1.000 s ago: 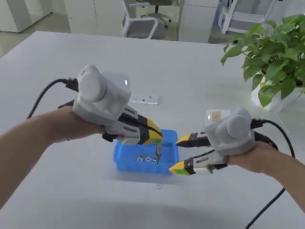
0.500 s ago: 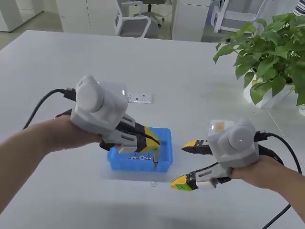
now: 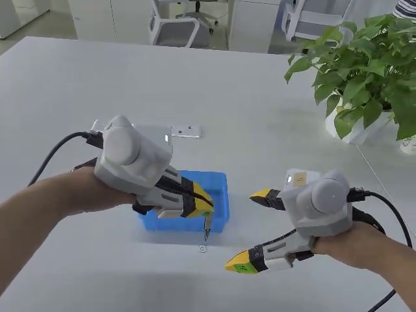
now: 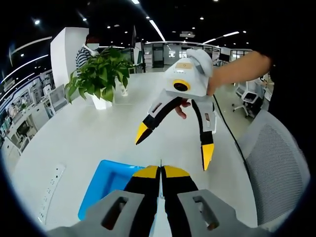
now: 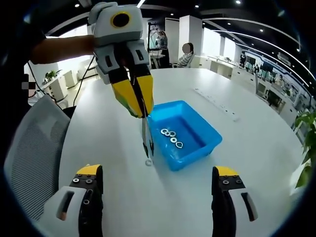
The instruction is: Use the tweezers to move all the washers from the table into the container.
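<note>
1. My left gripper [image 3: 203, 203] is clenched on the tweezers [image 3: 207, 226], which hang nearly upright from its yellow tips, points down.
2. The tweezer points hover just above the loose washer [image 3: 203, 248].
3. That washer lies flat on the table [image 3: 260, 117], just near of the blue container [image 3: 226, 201].
4. My right gripper [image 3: 246, 229] is released and holds nothing, its jaws spread wide, just right of the washer.
5. The collected washers [image 5: 170, 137] sit in a row inside the container.
6. The left side is nearer, I judge: a short drop, slightly nearward, tweezers kept upright.
</note>
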`<move>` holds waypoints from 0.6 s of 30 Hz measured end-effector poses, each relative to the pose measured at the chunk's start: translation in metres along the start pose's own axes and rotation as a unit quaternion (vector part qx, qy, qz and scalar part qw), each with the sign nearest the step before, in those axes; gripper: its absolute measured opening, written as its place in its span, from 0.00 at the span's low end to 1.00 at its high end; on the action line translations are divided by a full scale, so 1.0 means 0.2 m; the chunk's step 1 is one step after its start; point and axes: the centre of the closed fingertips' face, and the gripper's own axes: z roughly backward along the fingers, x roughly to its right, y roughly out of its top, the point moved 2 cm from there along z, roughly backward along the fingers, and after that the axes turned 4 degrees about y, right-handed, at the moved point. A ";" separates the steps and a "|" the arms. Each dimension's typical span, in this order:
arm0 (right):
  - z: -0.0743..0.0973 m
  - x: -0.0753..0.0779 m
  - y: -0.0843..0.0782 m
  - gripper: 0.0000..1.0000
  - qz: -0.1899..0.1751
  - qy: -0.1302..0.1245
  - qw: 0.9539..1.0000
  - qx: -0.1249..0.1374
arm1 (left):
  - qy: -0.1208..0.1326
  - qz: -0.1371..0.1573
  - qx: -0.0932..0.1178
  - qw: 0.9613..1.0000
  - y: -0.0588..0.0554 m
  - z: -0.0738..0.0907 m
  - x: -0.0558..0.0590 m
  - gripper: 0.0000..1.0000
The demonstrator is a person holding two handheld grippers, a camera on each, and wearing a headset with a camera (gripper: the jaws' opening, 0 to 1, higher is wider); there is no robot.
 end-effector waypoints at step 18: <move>-0.01 -0.03 -0.03 0.98 -0.012 0.002 1.000 0.001 | -0.007 0.000 -0.008 1.000 -0.03 -0.03 0.02 0.05</move>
